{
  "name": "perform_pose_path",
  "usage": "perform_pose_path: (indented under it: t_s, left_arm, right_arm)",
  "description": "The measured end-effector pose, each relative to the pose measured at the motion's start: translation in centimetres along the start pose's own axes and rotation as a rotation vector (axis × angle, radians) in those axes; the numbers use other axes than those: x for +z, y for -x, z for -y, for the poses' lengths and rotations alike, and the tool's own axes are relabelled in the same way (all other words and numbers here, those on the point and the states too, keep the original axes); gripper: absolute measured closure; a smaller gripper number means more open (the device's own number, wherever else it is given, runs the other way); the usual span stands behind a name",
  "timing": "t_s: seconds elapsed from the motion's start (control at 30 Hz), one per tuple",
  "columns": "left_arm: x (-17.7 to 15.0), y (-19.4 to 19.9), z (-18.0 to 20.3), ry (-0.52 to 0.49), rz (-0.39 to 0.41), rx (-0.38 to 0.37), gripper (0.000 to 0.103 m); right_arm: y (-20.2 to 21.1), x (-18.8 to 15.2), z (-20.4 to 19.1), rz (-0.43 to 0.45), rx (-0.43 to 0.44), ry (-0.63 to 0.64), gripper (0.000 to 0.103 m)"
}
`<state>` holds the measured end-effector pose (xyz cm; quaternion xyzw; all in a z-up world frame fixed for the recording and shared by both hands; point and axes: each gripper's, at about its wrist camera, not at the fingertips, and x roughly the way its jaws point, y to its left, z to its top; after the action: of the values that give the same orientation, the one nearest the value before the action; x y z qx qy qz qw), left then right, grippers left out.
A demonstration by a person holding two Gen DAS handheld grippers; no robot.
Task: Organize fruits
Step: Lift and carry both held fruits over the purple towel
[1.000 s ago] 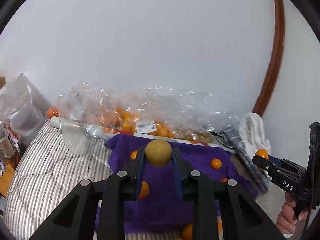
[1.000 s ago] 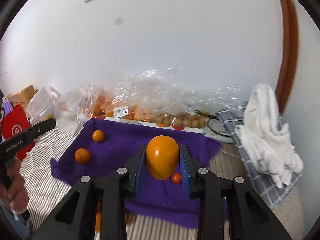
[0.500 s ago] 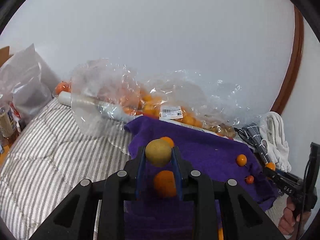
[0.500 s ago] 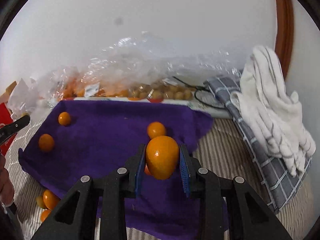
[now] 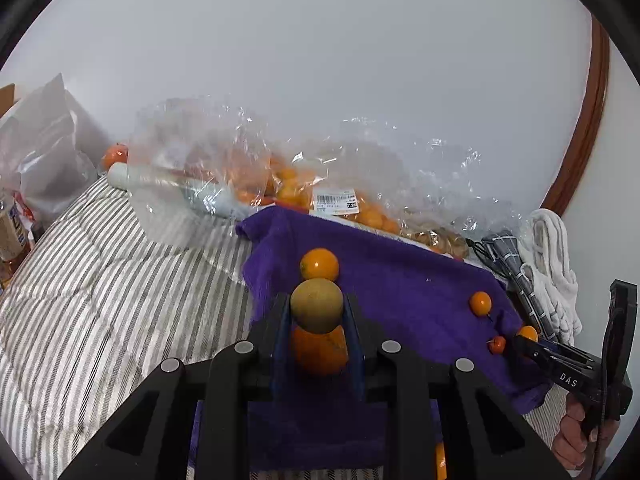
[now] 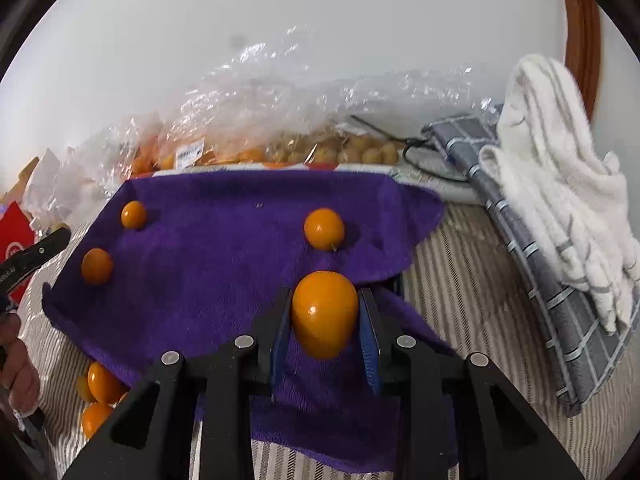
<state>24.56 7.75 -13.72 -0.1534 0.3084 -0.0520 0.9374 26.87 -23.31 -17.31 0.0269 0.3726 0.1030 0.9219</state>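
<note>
Yellow-green fruit [image 5: 317, 309] clamped in left gripper [image 5: 316, 316], orange fruit [image 6: 325, 314] clamped in right gripper [image 6: 325, 320], both above purple towel [image 6: 224, 264] on striped bed [image 5: 100, 300], loose kumquats [image 6: 324, 228] scattered nearby.

White towel [image 6: 560, 184] on grey checked cloth [image 6: 532, 280], striped bedding [image 5: 100, 300], white wall [image 5: 320, 60]

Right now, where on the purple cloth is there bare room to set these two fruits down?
The widest bare patch on the purple cloth lies mid-cloth, between the two oranges near its left edge and the orange toward the right. The back strip along the plastic bags is also bare. The cloth's near-left edge is crowded, with loose oranges beside it.
</note>
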Motion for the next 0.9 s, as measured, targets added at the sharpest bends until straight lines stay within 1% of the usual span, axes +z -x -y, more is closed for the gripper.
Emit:
perform_pose_path:
  t_s: [0.23, 0.3, 0.37, 0.4, 0.5, 0.57, 0.67, 0.7, 0.77, 0.9]
  left_arm:
    - [-0.5, -0.1, 1.1, -0.035, -0.029, 0.009, 0.078]
    - [-0.6, 0.1, 1.1, -0.023, -0.033, 0.000, 0.078]
    - [-0.6, 0.4, 1.1, -0.005, -0.045, -0.023, 0.078]
    - [-0.7, 0.6, 1.1, -0.001, -0.045, -0.022, 0.078]
    - [-0.9, 0.5, 1.6, -0.019, -0.059, 0.032, 0.078]
    - [-1.1, 0.5, 1.8, -0.031, -0.062, 0.052, 0.078]
    - [-1.2, 0.2, 2.2, -0.047, -0.100, 0.138, 0.078]
    - [-1.2, 0.1, 2.1, -0.039, -0.114, 0.140, 0.078]
    - [-1.2, 0.0, 1.7, -0.008, -0.141, 0.097, 0.078]
    - [-1.4, -0.3, 1.4, 0.009, -0.168, 0.109, 0.078]
  right_arm:
    - [-0.5, -0.2, -0.3, -0.035, -0.007, 0.015, 0.071]
    - [-0.7, -0.4, -0.3, -0.048, 0.012, 0.013, 0.071]
    - [-0.8, -0.4, -0.4, -0.056, 0.007, 0.017, 0.071]
    - [-0.9, -0.4, -0.6, -0.057, 0.002, 0.024, 0.071]
    - [-1.0, -0.4, -0.7, -0.060, 0.004, 0.024, 0.071]
    - [-1.1, -0.4, -0.7, -0.065, -0.002, 0.025, 0.071]
    - [-1.2, -0.4, -0.7, -0.063, -0.012, 0.024, 0.071]
    - [-1.3, -0.4, -0.5, -0.063, -0.007, 0.018, 0.071]
    - [-1.6, -0.4, -0.3, -0.068, -0.007, 0.005, 0.071]
    - [-1.6, -0.6, -0.6, -0.062, -0.013, 0.025, 0.071]
